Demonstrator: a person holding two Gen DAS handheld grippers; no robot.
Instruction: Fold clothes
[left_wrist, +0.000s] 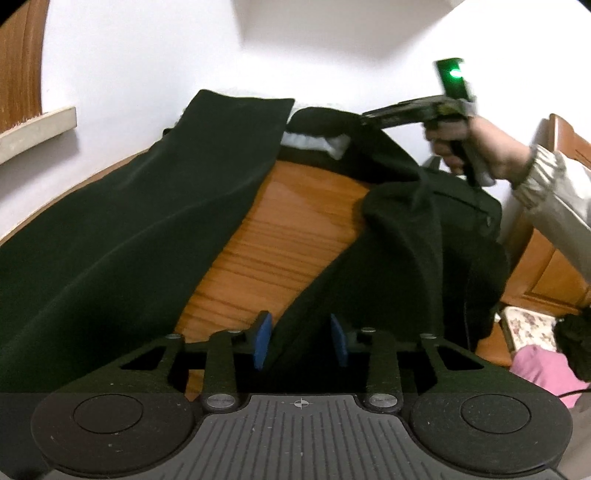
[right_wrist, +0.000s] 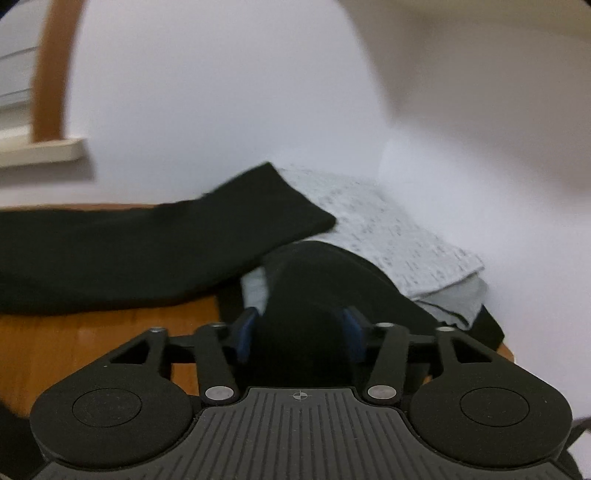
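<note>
Black trousers (left_wrist: 129, 229) lie on a wooden table (left_wrist: 277, 229), one leg stretched from the lower left to the far edge. The other leg is bunched at the right. My left gripper (left_wrist: 301, 339) sits low at the near end of that leg, with black cloth filling the gap between its blue pads (left_wrist: 262, 339). My right gripper (left_wrist: 364, 117), held by a hand (left_wrist: 480, 147), pinches the far end and lifts it off the table. In the right wrist view a hump of the trousers (right_wrist: 303, 295) fills the right gripper (right_wrist: 300, 332) from pad to pad.
A folded pale grey patterned cloth (right_wrist: 399, 236) lies at the far right corner of the table (right_wrist: 92, 343), partly under the trousers. A white wall runs close behind. A window sill (left_wrist: 37, 129) sits at the left. Right of the table are a floral cushion (left_wrist: 528, 326) and pink cloth (left_wrist: 543, 369).
</note>
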